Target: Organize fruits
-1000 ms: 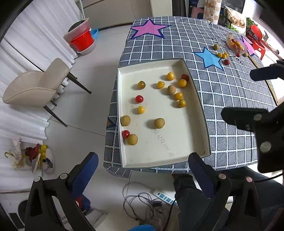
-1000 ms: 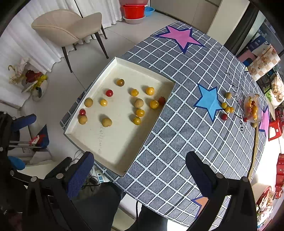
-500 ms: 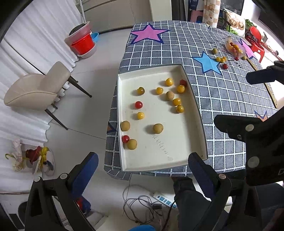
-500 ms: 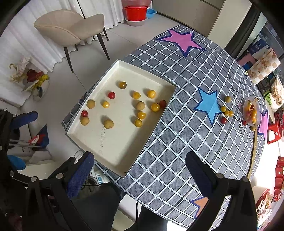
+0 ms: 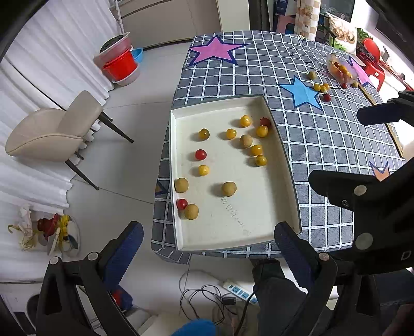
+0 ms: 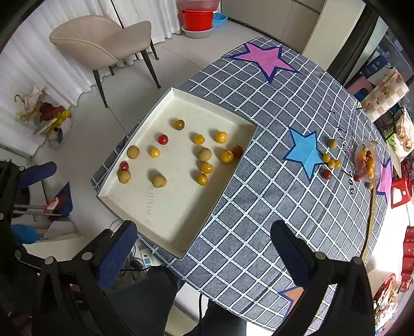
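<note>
A cream tray lies on the near left part of a grey checked table. It holds several small fruits: yellow tomatoes, red tomatoes and tan round fruits. More loose fruits lie by a blue star beside a clear bowl of fruit. My left gripper is open and empty, high above the tray's near edge. My right gripper is open and empty, high above the table's near edge.
A beige chair stands on the floor to the left. Red and pink basins are stacked beyond it. A power strip and cables lie on the floor under the table's near edge. Pink star marks the far side.
Both grippers have drawn up and back a little, so the tray and table look slightly smaller and farther. Both stay open; no fruit has moved.
</note>
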Action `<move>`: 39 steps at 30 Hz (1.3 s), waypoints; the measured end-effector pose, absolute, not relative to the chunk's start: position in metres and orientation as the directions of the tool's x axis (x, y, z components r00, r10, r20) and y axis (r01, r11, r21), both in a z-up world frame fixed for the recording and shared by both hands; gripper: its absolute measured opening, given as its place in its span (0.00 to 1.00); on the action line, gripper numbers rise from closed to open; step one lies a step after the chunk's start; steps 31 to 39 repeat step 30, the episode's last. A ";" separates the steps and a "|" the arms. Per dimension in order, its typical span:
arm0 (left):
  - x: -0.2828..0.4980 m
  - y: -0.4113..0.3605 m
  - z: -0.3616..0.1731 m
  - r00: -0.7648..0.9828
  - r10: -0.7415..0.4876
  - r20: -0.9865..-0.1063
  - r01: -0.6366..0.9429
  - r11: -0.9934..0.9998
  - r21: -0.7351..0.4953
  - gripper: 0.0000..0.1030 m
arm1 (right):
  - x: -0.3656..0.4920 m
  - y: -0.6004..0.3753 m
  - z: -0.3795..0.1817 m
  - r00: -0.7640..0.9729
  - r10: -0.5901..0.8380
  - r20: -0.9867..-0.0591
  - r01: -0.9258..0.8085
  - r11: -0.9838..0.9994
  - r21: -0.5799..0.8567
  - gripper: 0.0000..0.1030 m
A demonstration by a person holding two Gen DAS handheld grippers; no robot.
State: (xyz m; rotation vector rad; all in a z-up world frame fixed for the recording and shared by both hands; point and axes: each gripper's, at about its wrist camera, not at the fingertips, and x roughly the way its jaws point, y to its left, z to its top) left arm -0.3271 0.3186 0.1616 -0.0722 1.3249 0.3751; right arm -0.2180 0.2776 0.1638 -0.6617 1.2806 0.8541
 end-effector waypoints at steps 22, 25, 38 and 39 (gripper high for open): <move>-0.323 0.323 0.159 0.196 0.198 -0.961 -0.296 0.946 0.134 0.99 | -0.223 0.285 0.164 0.067 0.178 -0.982 -0.821 0.570 0.048 1.00; -0.322 0.325 0.157 0.189 0.189 -0.964 -0.300 0.945 0.127 0.99 | -0.223 0.285 0.164 0.062 0.174 -0.983 -0.819 0.572 0.050 1.00; -0.324 0.326 0.163 0.231 0.167 -0.959 -0.298 0.950 0.093 0.99 | -0.223 0.284 0.164 0.065 0.179 -0.982 -0.808 0.586 0.054 1.00; -0.324 0.326 0.163 0.231 0.167 -0.959 -0.298 0.950 0.093 0.99 | -0.223 0.284 0.164 0.065 0.179 -0.982 -0.808 0.586 0.054 1.00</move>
